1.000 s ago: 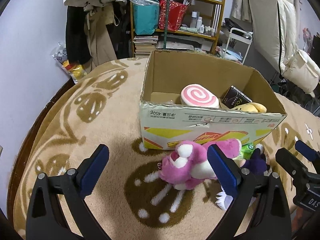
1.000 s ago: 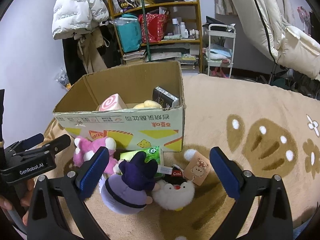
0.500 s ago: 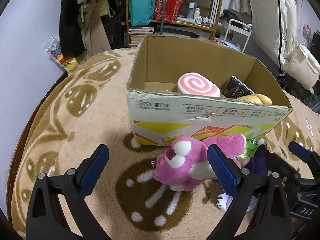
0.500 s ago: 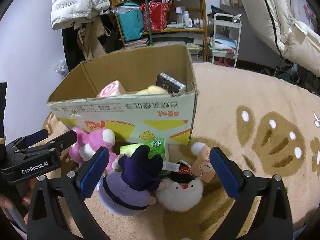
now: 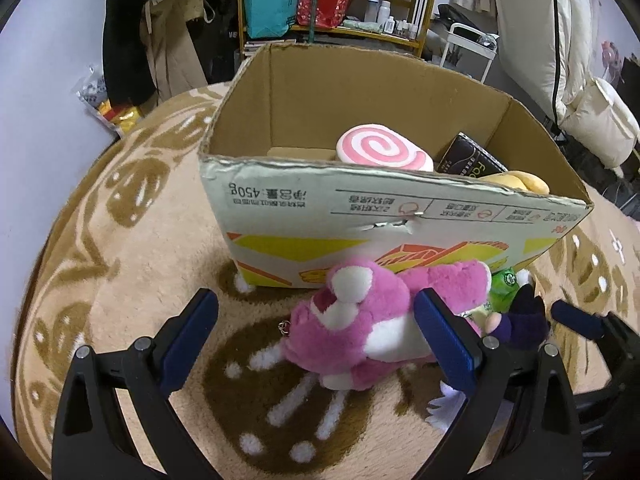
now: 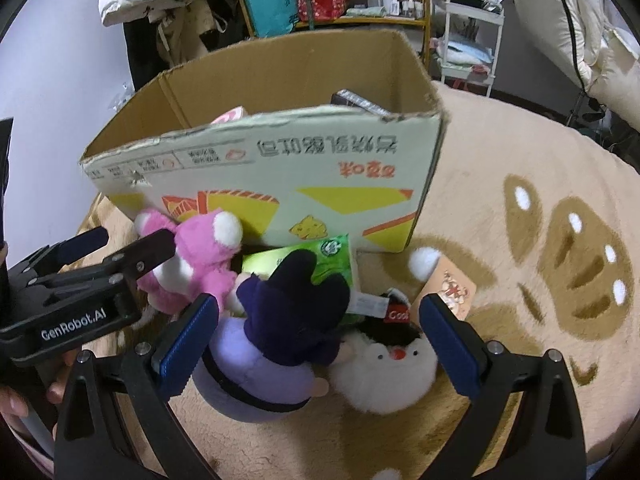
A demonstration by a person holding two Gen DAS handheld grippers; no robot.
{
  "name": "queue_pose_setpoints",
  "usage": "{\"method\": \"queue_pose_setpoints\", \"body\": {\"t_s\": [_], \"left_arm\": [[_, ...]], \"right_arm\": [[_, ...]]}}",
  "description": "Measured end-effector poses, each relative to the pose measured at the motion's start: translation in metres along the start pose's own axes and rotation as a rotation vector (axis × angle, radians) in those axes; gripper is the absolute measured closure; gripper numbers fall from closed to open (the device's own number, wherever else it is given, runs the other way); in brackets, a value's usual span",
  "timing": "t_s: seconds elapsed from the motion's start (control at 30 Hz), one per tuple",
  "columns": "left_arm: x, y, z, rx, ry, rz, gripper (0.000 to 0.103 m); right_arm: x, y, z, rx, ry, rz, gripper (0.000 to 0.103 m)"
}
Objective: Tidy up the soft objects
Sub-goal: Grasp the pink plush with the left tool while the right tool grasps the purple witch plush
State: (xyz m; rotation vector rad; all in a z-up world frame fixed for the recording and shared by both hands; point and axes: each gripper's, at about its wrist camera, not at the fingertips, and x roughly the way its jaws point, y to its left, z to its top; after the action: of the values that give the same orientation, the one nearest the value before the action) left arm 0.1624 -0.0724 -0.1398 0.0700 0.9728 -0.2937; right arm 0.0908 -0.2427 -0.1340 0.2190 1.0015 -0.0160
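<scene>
A pink and white plush bear (image 5: 372, 320) lies on the rug against the front of an open cardboard box (image 5: 320, 216). My left gripper (image 5: 316, 340) is open, its jaws on either side of the bear. In the right wrist view a purple plush (image 6: 280, 340) and a white fluffy plush (image 6: 384, 372) lie before the box (image 6: 280, 168), on a green packet (image 6: 324, 256). My right gripper (image 6: 316, 348) is open around them. The pink bear (image 6: 200, 264) and left gripper show at left. Inside the box are a pink swirl cushion (image 5: 382, 148), a dark packet (image 5: 468, 162) and a yellow plush (image 5: 516, 182).
The box and toys sit on a round beige rug (image 5: 120, 240) with brown paw prints. Behind are a cluttered shelf (image 5: 340, 0), hanging coats (image 5: 160, 40), a white trolley (image 6: 472, 36) and white bedding (image 5: 580, 80). A tag with a white pompom (image 6: 444, 280) lies by the box corner.
Both grippers have moved forward and down toward the toys. The left jaws now flank the pink bear; the right jaws now flank the purple and white plushes. The box looms larger.
</scene>
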Motion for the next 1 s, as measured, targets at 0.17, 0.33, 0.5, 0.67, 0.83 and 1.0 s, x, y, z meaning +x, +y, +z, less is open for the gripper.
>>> {"method": "queue_pose_setpoints", "body": {"t_s": [0.17,0.33,0.5,0.67,0.83,1.0], "left_arm": [[0.009,0.005,-0.002,-0.021,0.04,-0.046,0.005],[0.014,0.002,-0.006,-0.005,0.055,-0.06,0.005],[0.021,-0.002,-0.012,-0.005,0.097,-0.104,0.005],[0.021,-0.007,-0.014,-0.004,0.099,-0.119,0.013],[0.019,-0.016,-0.015,0.0,0.095,-0.142,0.025],[0.014,-0.02,-0.013,0.019,0.066,-0.125,0.032]], "right_arm": [[0.007,0.006,0.0,-0.015,0.021,0.013,0.0],[0.013,0.008,0.002,-0.016,0.032,0.011,0.0],[0.016,0.009,0.003,-0.021,0.034,0.008,0.0],[0.019,0.01,0.002,-0.041,0.036,-0.002,0.0],[0.02,0.013,0.002,-0.037,0.038,-0.004,0.0],[0.018,0.011,0.001,-0.039,0.052,-0.005,0.0]]}}
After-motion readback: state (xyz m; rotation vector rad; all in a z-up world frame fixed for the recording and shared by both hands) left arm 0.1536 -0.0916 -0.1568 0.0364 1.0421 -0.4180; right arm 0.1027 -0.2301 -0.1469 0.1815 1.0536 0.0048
